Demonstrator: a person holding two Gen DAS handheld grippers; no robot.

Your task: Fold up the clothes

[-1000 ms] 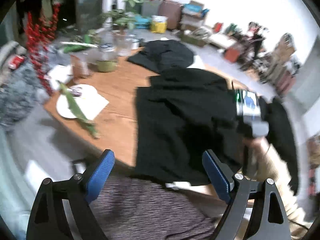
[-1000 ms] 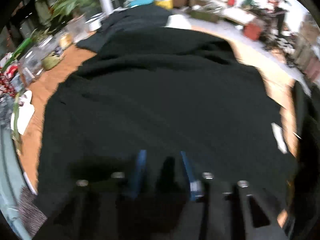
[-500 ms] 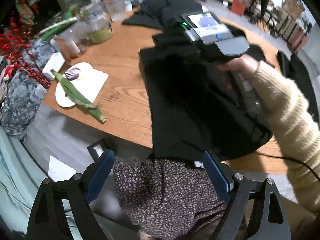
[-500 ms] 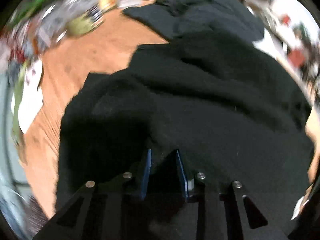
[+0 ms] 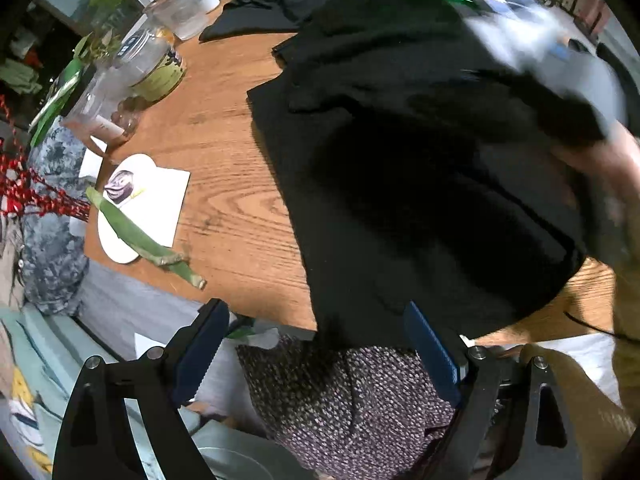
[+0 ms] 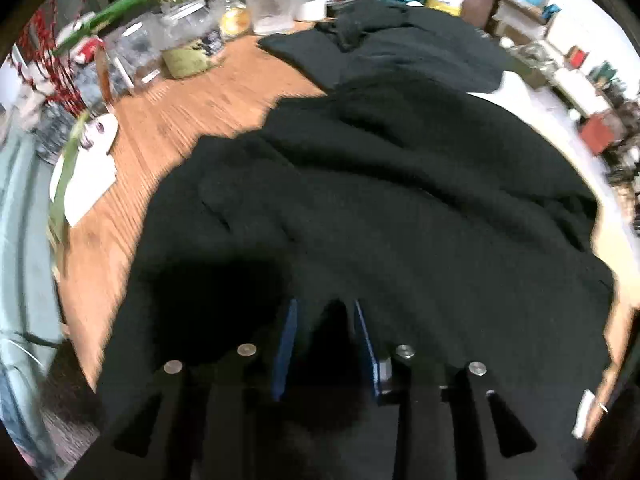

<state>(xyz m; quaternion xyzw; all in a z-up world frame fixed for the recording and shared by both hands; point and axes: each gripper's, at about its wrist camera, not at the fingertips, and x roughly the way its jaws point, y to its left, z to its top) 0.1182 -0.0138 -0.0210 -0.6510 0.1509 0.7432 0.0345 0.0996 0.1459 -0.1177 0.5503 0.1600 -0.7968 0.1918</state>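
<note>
Right gripper [image 6: 324, 344], jaws opening, is pinching a fold of the soft, limp black knit garment [image 6: 400, 200] lying on the wooden table [image 5: 224, 168]; left gripper [image 5: 316, 354] is gaping empty at its near hem, probably the best hold.

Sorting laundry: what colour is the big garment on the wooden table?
Black garment; right wrist view shows it best.

left gripper [image 5: 314, 334]: black angular frame, blue ribbed pads, silver screws. right gripper [image 6: 325, 332]: same build. person wears speckled knit.
</note>
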